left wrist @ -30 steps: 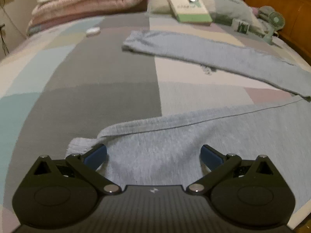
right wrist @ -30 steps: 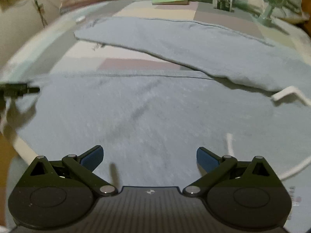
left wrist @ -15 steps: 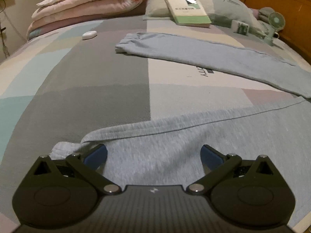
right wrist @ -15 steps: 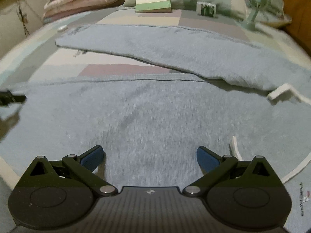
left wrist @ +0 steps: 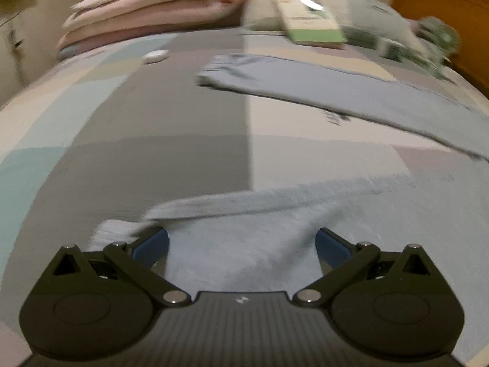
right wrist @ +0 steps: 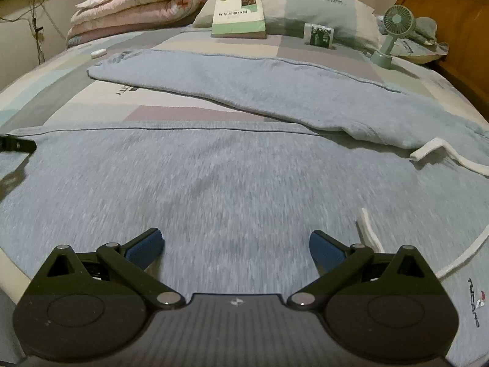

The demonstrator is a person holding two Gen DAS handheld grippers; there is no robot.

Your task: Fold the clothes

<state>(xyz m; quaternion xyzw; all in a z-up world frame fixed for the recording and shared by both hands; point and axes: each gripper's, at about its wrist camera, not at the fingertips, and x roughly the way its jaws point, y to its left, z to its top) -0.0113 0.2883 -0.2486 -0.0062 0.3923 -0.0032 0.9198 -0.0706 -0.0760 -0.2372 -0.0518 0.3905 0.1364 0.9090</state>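
The light blue knitted sweatpants [right wrist: 232,183] are spread flat on the patchwork bedsheet [left wrist: 152,159], one leg lying beneath both pairs of fingers, the other leg beyond them. Compared with half a second ago, the left gripper [left wrist: 241,243] has been swung, its view now blurred, the cuff beside its left finger. The right gripper [right wrist: 233,243] has hardly shifted. Both are held spread wide, nothing grasped; folding is judged not yet begun. "TUCANO" is read right of the right finger.

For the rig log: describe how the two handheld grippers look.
The left gripper and right gripper match: matte black ribbed body, small white logo at centre, two round black discs, silver pivot pins, angled black linkage arms, blue padded fingertips. No cables or sleeves visible.
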